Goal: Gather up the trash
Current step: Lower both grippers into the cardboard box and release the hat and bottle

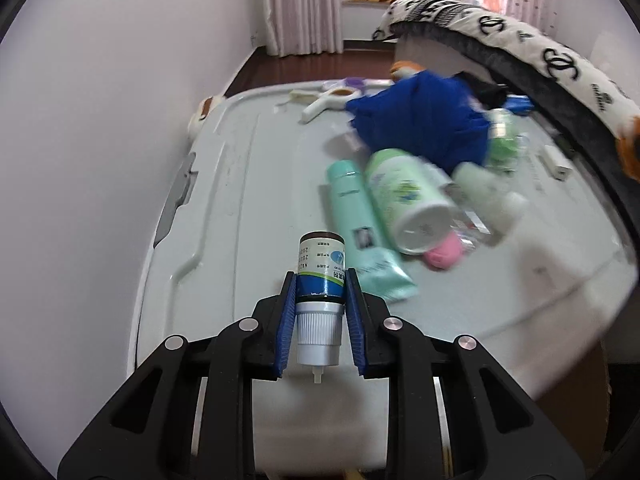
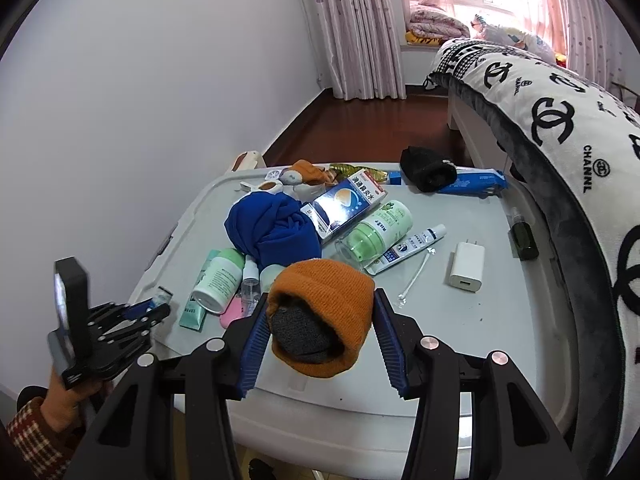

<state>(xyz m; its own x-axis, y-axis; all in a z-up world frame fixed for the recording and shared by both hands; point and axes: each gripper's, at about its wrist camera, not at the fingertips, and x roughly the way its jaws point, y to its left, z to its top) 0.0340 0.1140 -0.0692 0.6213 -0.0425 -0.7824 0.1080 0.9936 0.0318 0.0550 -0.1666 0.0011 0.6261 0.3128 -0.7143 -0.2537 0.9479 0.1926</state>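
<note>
My left gripper [image 1: 320,280] is shut on a small spray bottle [image 1: 320,276] with a blue and white label, its silver cap and nozzle pointing back at the camera, held above the near left part of the white box lid [image 1: 248,184]. The left gripper also shows in the right wrist view [image 2: 150,312] at the lid's left edge. My right gripper [image 2: 320,304] is open, its blue pads either side of an orange knit hat [image 2: 324,304] with grey lining that rests on the lid's front.
The lid [image 2: 500,320] holds a blue cloth [image 2: 272,228], green bottles [image 2: 220,276], a teal tube [image 1: 360,216], a pink item [image 1: 442,254], a blue box [image 2: 344,204], a white charger [image 2: 466,266], a toothpaste tube [image 2: 408,246], a black sock [image 2: 428,170]. A bed [image 2: 560,128] lies right.
</note>
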